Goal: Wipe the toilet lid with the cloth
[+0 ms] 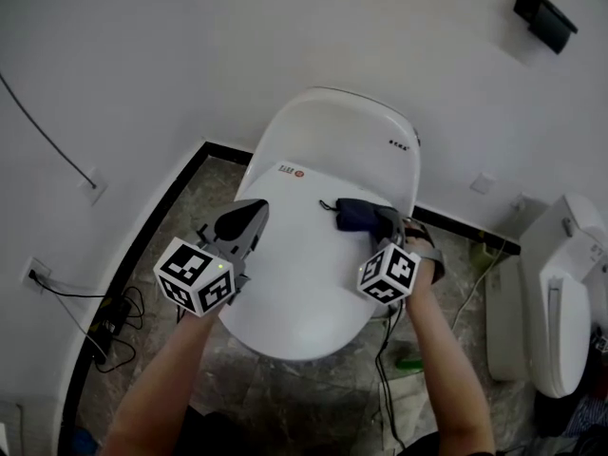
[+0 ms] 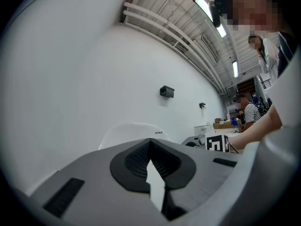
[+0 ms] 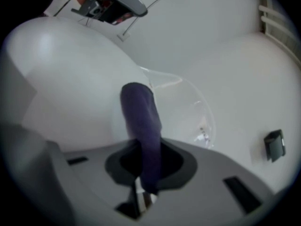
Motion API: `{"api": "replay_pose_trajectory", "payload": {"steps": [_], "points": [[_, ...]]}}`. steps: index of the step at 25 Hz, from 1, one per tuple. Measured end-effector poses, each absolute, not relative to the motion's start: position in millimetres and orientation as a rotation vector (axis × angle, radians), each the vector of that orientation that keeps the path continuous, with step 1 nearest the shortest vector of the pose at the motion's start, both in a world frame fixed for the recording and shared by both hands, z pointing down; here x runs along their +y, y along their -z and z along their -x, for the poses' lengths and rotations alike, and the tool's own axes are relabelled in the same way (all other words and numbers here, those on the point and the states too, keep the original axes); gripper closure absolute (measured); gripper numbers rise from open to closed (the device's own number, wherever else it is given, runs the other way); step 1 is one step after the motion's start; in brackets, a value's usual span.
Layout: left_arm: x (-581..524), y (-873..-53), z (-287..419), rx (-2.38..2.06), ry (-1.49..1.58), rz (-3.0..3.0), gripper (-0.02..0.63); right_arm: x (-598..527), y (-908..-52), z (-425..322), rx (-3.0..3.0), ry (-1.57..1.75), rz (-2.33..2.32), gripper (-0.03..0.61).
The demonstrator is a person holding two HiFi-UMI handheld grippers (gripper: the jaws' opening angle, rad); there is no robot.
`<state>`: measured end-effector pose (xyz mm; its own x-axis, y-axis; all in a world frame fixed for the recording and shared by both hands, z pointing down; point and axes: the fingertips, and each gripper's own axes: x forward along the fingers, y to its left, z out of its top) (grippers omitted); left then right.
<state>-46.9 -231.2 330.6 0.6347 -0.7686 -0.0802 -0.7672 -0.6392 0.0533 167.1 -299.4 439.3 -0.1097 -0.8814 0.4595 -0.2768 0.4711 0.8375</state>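
- Dark blue cloth (image 1: 353, 214) is pinched in the right gripper (image 1: 378, 224). The jaws are closed on its near end and the rest trails out ahead of them.
- It looks to be lying on the white toilet lid (image 1: 294, 283), on the right side and toward the hinge end by the wall.
- The lid's long axis runs from the wall toward the person. Most of the bare surface lies left of the cloth and back toward the person, so I'd judge the wipe has to go that way.
- The left gripper (image 1: 252, 218) hangs over the lid's left edge, jaws drawn together on nothing, tip pointing inward and apart from the cloth.
- The right arm has the cloth, so the wiping falls to it.
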Motion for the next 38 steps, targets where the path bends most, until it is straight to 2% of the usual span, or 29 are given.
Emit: {"api": "replay_pose_trajectory", "payload": {"steps": [38], "points": [[-235,-343,11,-1.276,0.119,-2.822,0.601,-117,-451,-131,-1.729,0.714,-0.906,0.512]]}}
